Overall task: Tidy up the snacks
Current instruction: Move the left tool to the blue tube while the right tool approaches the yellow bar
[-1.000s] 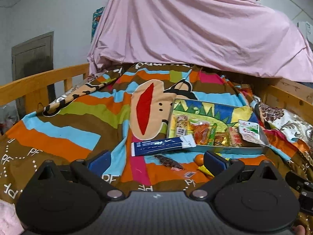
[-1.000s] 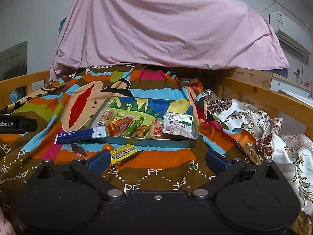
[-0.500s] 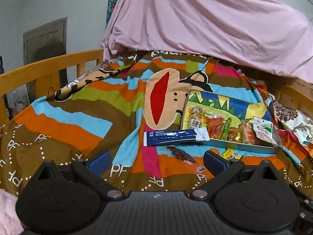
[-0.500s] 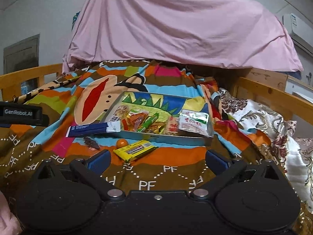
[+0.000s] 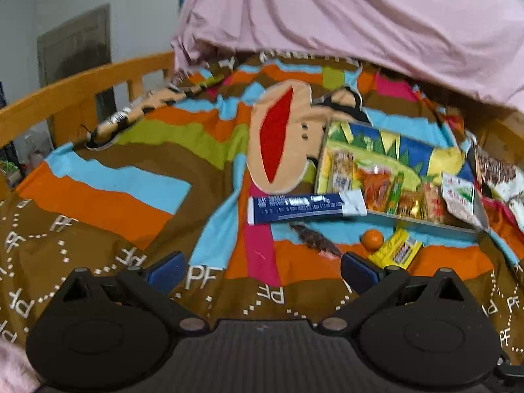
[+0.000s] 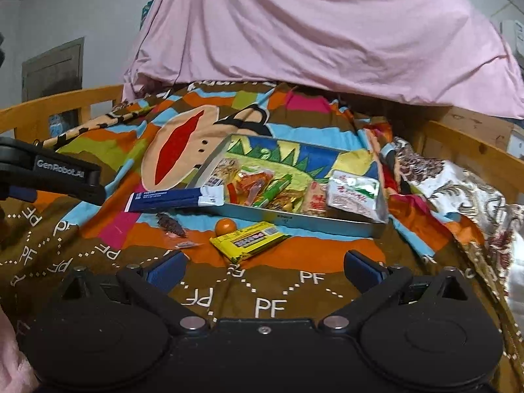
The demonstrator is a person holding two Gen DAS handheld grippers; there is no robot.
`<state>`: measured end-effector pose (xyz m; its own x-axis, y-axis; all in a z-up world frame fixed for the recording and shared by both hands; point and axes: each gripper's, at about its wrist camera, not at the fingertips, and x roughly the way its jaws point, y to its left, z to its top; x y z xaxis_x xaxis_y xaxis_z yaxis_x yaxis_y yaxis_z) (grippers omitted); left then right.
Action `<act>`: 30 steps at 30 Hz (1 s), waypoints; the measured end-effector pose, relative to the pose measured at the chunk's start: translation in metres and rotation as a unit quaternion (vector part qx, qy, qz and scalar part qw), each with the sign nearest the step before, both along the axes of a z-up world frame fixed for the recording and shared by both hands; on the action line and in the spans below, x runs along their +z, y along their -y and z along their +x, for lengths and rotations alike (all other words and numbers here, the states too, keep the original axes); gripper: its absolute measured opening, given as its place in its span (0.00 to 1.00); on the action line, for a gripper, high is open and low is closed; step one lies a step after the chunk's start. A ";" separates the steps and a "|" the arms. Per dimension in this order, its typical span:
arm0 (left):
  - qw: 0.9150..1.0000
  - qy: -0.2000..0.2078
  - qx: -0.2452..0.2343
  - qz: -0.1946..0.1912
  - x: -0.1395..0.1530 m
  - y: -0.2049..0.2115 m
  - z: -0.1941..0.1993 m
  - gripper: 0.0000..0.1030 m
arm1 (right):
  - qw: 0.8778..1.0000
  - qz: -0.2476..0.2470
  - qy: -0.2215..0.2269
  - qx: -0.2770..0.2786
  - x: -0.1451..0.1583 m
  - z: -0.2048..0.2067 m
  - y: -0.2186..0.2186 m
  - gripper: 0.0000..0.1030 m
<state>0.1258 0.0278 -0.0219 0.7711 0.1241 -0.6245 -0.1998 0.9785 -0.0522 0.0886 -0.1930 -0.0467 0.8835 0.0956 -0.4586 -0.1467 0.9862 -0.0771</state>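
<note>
A metal tray [image 6: 294, 221] with a colourful bottom lies on the striped blanket and holds several snack packets. It also shows in the left wrist view [image 5: 425, 221]. A long blue packet [image 6: 173, 198] [image 5: 304, 208] leans on the tray's left corner. A dark snack piece [image 6: 170, 224] [image 5: 314, 239], a small orange [image 6: 225, 226] [image 5: 372, 239] and a yellow bar [image 6: 249, 240] [image 5: 396, 252] lie in front of the tray. My left gripper [image 5: 262, 268] is open and empty, left of these. My right gripper [image 6: 263, 267] is open and empty, just before the yellow bar.
Wooden bed rails [image 6: 471, 154] [image 5: 82, 104] run along both sides. A pink sheet [image 6: 311, 39] hangs over the far end. A floral cloth [image 6: 458, 190] lies right of the tray. The left gripper's body [image 6: 52, 177] shows at the left of the right wrist view.
Both grippers have moved forward and lower toward the snacks, so the tray and loose items look larger. The left view has swung left. Both stay open.
</note>
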 end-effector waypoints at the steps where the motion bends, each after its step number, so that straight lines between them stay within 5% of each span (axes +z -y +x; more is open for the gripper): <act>1: 1.000 -0.006 -0.004 0.004 0.000 0.001 0.004 1.00 | 1.000 -0.001 -0.004 0.005 -0.001 0.005 -0.002 0.99; 14: 0.986 -0.030 -0.130 0.101 -0.004 0.002 0.074 1.00 | 0.999 0.009 -0.027 0.019 -0.021 0.063 -0.010 0.99; 19: 0.972 -0.045 -0.216 0.079 -0.015 0.001 0.106 1.00 | 0.999 -0.004 -0.037 0.020 -0.037 0.076 -0.016 0.99; 30: 0.968 -0.015 -0.244 0.061 -0.023 -0.024 0.143 1.00 | 0.997 0.026 -0.067 0.006 -0.054 0.104 -0.016 0.99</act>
<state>0.2687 0.0519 -0.0452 0.7383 -0.1765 -0.6510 0.2883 0.9551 0.0681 0.1924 -0.1771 -0.1009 0.8135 0.1323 -0.5663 -0.1645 0.9864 -0.0058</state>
